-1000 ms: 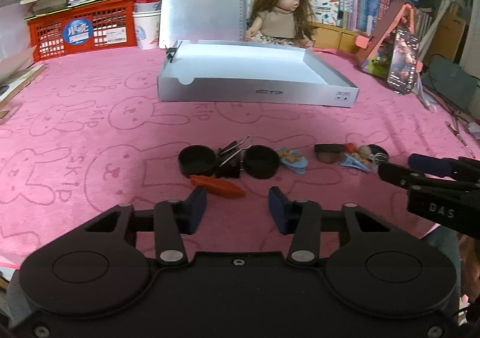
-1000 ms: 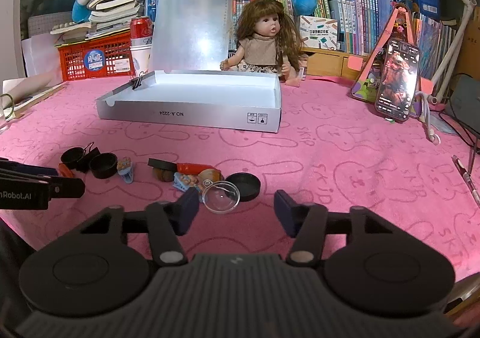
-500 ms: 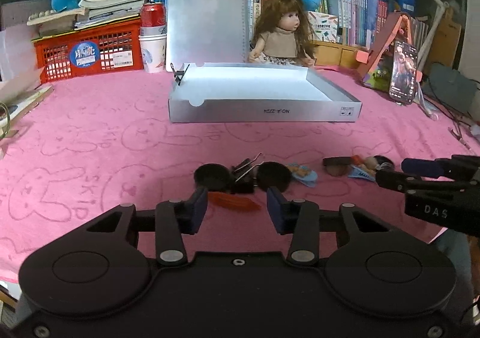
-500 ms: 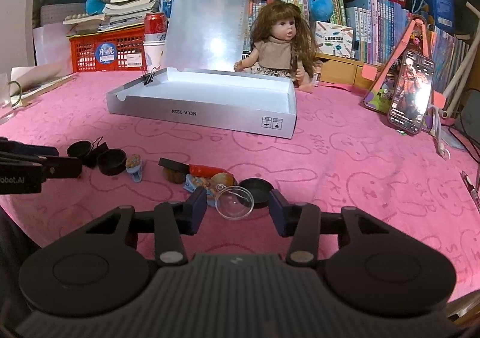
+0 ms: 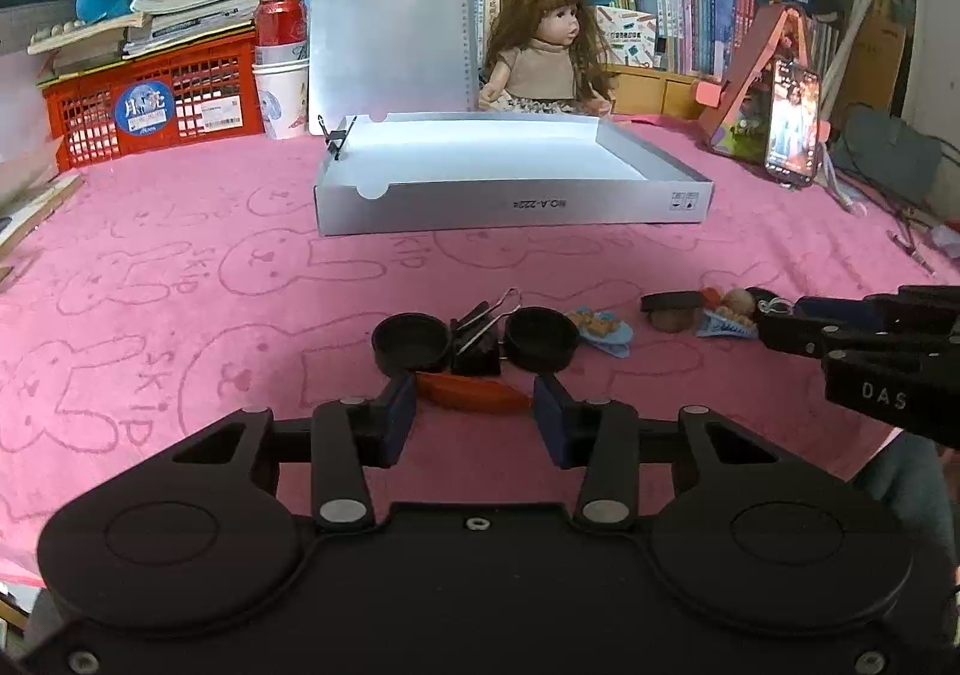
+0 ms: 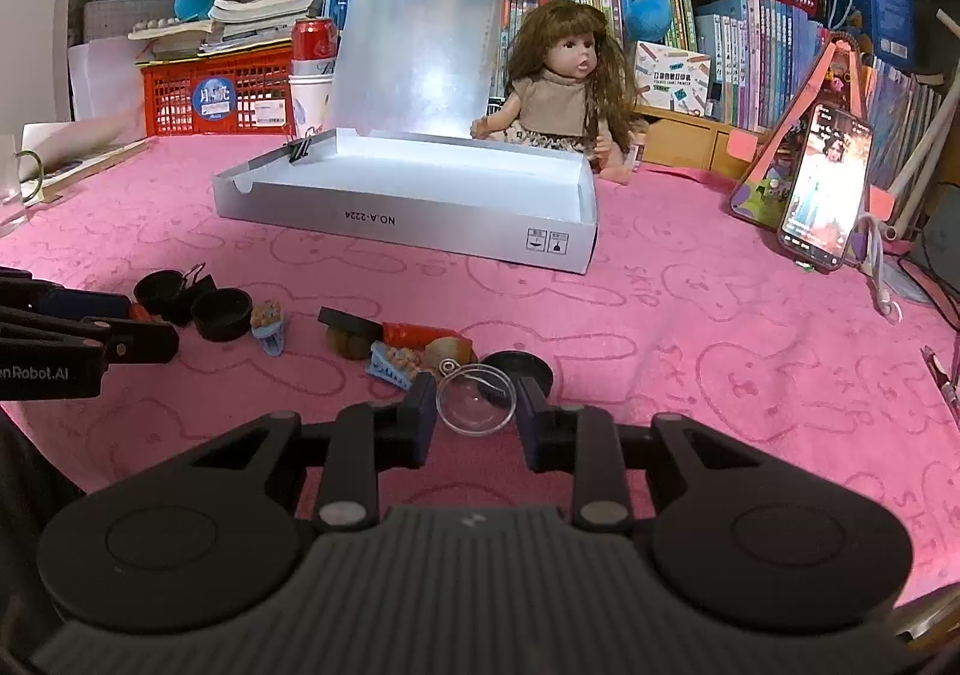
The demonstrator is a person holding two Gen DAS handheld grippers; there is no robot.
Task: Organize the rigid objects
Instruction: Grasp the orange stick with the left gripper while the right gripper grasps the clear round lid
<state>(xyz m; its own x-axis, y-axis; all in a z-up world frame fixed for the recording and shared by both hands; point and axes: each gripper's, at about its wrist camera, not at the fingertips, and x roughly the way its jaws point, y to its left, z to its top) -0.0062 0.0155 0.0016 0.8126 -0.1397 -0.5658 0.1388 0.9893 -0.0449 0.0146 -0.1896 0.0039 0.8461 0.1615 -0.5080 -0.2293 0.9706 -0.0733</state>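
Small objects lie in a row on the pink cloth. My left gripper [image 5: 474, 420] is open, its pads on either side of an orange piece [image 5: 471, 393], just short of two black caps [image 5: 411, 339] and a black binder clip [image 5: 477, 336]. My right gripper [image 6: 474, 417] is open around a clear round suction cup [image 6: 477, 399], beside a black cap [image 6: 519, 366], a blue clip [image 6: 390, 366] and a red piece [image 6: 414, 333]. An open silver box [image 5: 510, 207] lies farther back; it also shows in the right wrist view [image 6: 414, 222].
A doll [image 5: 540, 51] sits behind the box, with a clipboard [image 5: 387, 21] propped up. A red basket [image 5: 150, 102], a can and a cup stand at the back left. A phone on a stand [image 6: 822, 189] is at the right. Books line the back.
Both grippers have moved forward and lower. The orange piece now lies between my left pads and the clear suction cup between my right pads. The right jaws have narrowed a little.
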